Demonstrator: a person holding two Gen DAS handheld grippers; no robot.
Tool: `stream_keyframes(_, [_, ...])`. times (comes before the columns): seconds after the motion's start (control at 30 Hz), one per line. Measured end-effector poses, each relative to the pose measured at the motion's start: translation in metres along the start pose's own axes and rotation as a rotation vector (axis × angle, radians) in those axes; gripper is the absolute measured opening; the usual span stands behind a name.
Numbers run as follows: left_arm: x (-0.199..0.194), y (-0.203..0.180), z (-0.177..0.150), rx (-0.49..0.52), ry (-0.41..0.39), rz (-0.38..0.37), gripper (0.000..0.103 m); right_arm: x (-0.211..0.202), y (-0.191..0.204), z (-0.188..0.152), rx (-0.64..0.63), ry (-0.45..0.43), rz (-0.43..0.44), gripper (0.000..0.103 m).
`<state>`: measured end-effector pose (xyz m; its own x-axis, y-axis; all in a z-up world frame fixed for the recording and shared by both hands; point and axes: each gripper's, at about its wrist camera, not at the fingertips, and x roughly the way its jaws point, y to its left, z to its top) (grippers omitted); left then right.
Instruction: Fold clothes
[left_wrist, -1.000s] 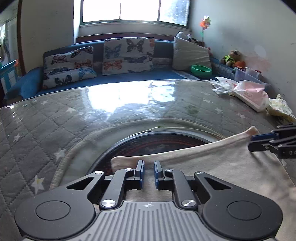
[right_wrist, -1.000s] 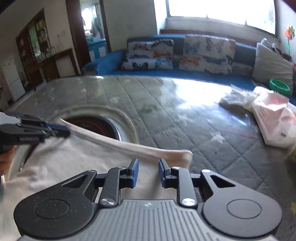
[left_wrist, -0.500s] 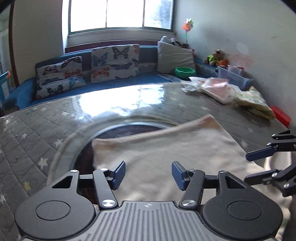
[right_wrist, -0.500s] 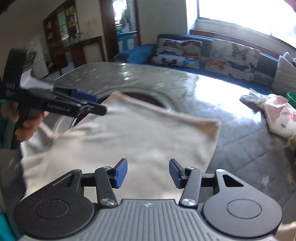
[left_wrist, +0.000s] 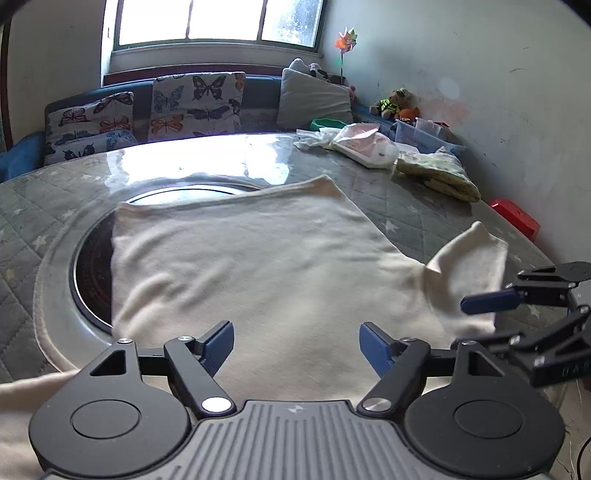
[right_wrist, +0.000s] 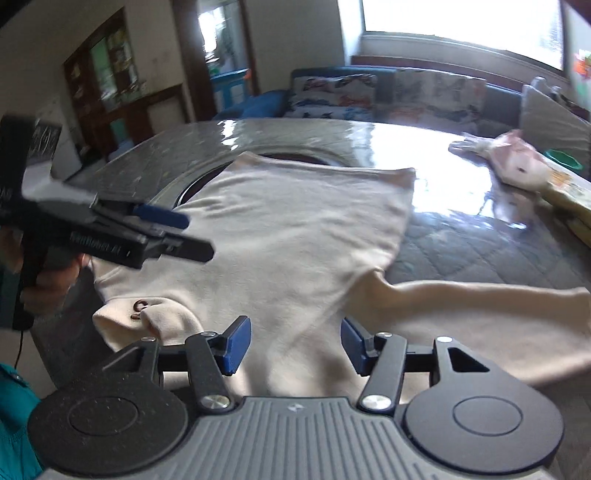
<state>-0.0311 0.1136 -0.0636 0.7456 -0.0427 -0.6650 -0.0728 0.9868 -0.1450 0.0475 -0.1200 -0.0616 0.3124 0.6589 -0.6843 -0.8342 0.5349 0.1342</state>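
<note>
Quilted table (left_wrist: 44, 206), cream shirt (left_wrist: 258, 266), no legible writing

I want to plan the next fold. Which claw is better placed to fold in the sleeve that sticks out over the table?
Probably the right claw. It is open, and the cream shirt's long sleeve lies just beside it; in the left view it sits next to that sleeve. The left claw, open too, is over the body.

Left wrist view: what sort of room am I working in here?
Most likely a home living room: a blue sofa with butterfly cushions under a window, stuffed toys by the wall, and a quilt-covered table holding the cream shirt.
</note>
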Motion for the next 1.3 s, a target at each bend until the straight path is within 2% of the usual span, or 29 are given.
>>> stream_keyframes(0.1, [-0.001, -0.011, -0.001, 0.004, -0.012, -0.015, 0.084, -0.015, -0.014, -0.008, 0.061, -0.033, -0.045, 0.056])
stream_keyframes(0.23, [-0.001, -0.028, -0.003, 0.022, -0.021, -0.031, 0.089, -0.032, -0.051, -0.021, 0.182, -0.064, -0.171, 0.057])
stream_keyframes(0.47, [0.000, -0.052, -0.006, 0.057, -0.021, -0.043, 0.098, -0.042, -0.104, -0.041, 0.309, -0.093, -0.380, 0.057])
stream_keyframes(0.7, [0.001, -0.067, -0.005, 0.086, -0.017, -0.053, 0.102, -0.039, -0.154, -0.045, 0.483, -0.144, -0.487, 0.055])
stream_keyframes(0.9, [0.004, -0.077, -0.004, 0.104, -0.010, -0.060, 0.103, -0.032, -0.170, -0.040, 0.509, -0.167, -0.543, 0.045])
stream_keyframes(1.13, [0.009, -0.081, -0.003, 0.110, 0.003, -0.058, 0.103, -0.029, -0.171, -0.038, 0.489, -0.167, -0.573, 0.014])
stream_keyframes(1.3, [0.013, -0.082, -0.003, 0.106, 0.015, -0.055, 0.103, -0.035, -0.173, -0.041, 0.506, -0.186, -0.552, 0.009])
